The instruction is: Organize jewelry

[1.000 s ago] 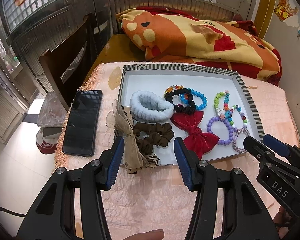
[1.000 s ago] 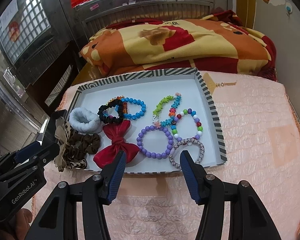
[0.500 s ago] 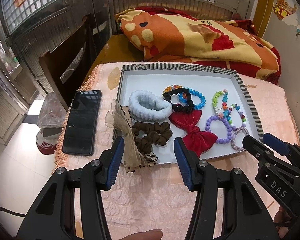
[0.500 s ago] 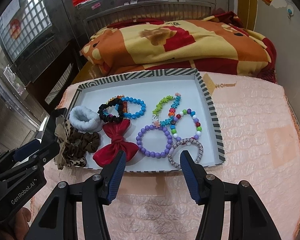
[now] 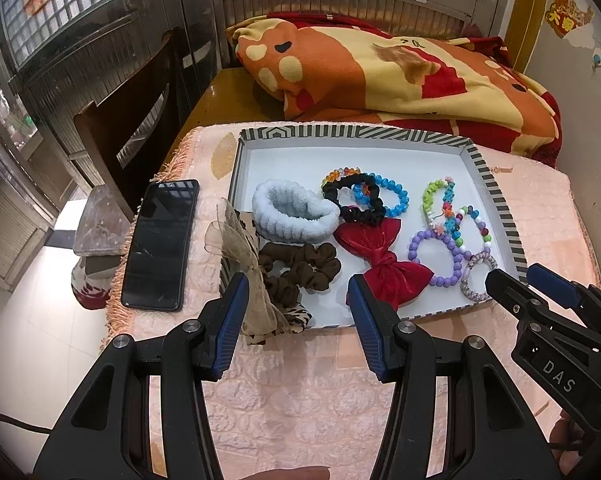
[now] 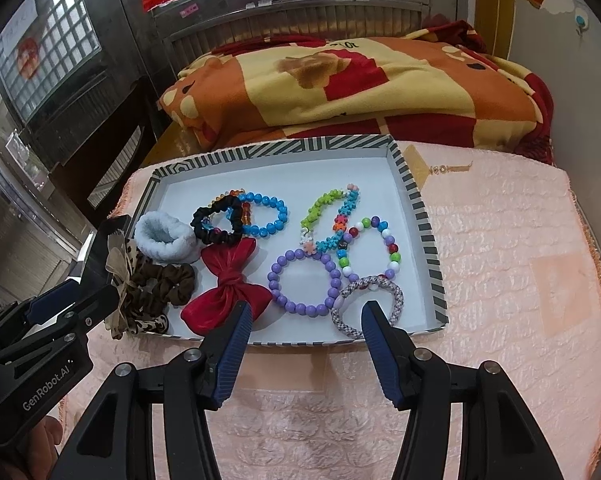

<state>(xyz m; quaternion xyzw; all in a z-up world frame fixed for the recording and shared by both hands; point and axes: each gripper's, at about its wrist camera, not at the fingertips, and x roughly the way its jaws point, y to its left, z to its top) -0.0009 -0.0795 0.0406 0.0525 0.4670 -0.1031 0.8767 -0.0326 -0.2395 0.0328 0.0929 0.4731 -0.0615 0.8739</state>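
A striped-rim tray (image 5: 356, 133) (image 6: 420, 216) holds a pale blue fluffy band (image 5: 292, 212), a brown scrunchie (image 5: 304, 266), a red bow (image 5: 380, 264) (image 6: 228, 284), a black scrunchie (image 6: 216, 226), and several bead bracelets, among them a purple bracelet (image 6: 304, 282) and a grey woven bracelet (image 6: 366, 306). A tan ribbon bow (image 5: 246, 268) hangs over the tray's near left corner. My left gripper (image 5: 296, 300) hovers open before the tray's near left edge. My right gripper (image 6: 306, 318) hovers open at the near right edge, with nothing between its fingers.
A black phone (image 5: 160, 244) lies left of the tray on the pink cloth (image 6: 512, 280). A folded orange and red blanket (image 5: 400, 76) lies behind the tray. A dark wooden chair (image 5: 136, 120) stands at the left. Bare cloth lies right of the tray.
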